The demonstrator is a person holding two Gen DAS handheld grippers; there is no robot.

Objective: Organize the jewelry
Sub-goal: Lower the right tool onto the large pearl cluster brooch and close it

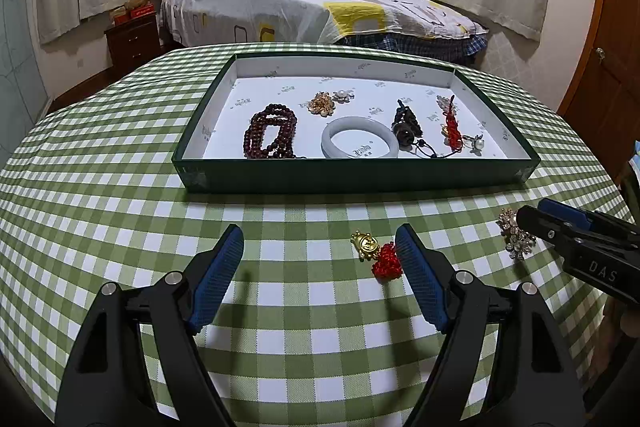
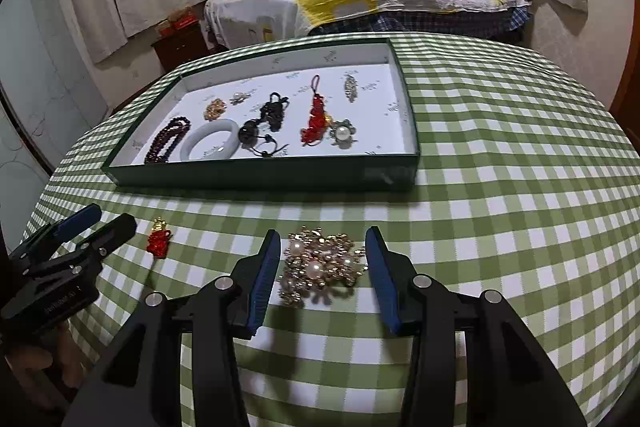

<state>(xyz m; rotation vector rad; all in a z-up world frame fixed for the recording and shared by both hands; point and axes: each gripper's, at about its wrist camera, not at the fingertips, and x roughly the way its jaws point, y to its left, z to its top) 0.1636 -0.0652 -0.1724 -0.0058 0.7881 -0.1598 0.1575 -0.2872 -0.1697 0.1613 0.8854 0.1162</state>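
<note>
The right gripper [image 2: 322,267] is not holding anything yet; the pearl brooch [image 2: 320,265] lies on the surface [image 2: 500,187] between its blue pads, which look just apart from it. The brooch is bumpy and flat, so the pads could slip off or push it away. The left gripper [image 1: 320,267] is wide apart and empty, beside the red charm [image 1: 378,253]. Both still need to go into the tray [image 2: 260,177].
</note>
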